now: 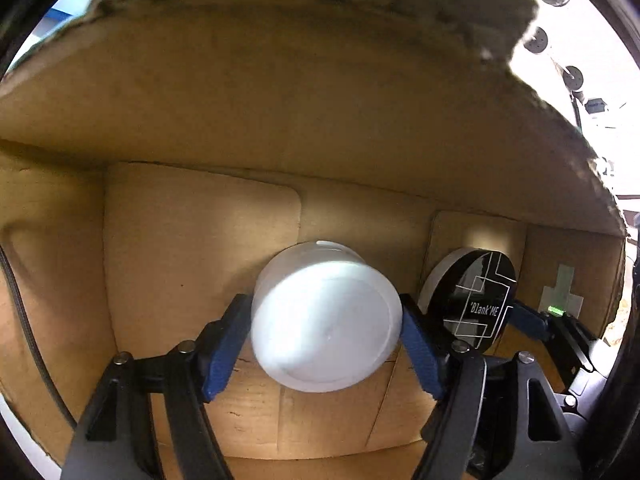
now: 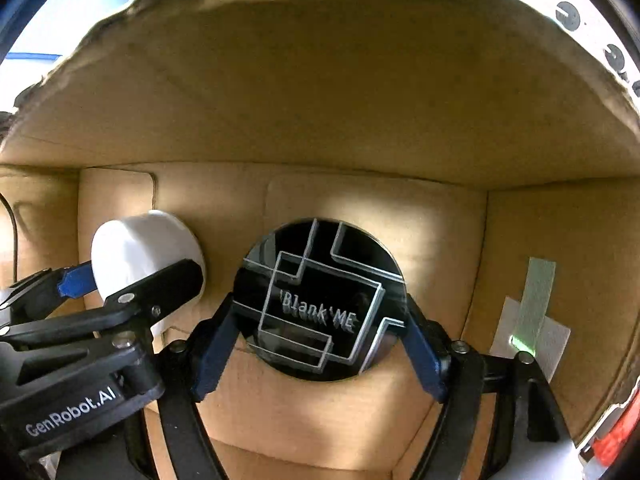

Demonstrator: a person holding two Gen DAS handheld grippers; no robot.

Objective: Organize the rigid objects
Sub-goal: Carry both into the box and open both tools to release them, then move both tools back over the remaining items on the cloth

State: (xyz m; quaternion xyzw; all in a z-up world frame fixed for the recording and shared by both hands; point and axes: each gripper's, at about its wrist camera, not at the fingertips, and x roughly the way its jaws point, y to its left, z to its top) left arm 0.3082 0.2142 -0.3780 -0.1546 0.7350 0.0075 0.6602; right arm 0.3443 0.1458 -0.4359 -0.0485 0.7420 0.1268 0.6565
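Both grippers reach inside a brown cardboard box (image 1: 200,240). My left gripper (image 1: 326,340) is shut on a white round jar (image 1: 326,320), its flat end facing the camera, held close to the box's back wall. My right gripper (image 2: 320,340) is shut on a black round case (image 2: 320,300) marked "Blank ME" with white line patterns. The black case also shows in the left wrist view (image 1: 476,300), just right of the white jar. The white jar also shows in the right wrist view (image 2: 140,252), left of the case, with the left gripper's fingers (image 2: 160,284) around it.
The cardboard box (image 2: 360,120) has a torn top flap overhead. A white and green tape cross (image 2: 532,320) is stuck on the right inner wall, also in the left wrist view (image 1: 562,296). A black cable (image 1: 24,320) runs down the left wall.
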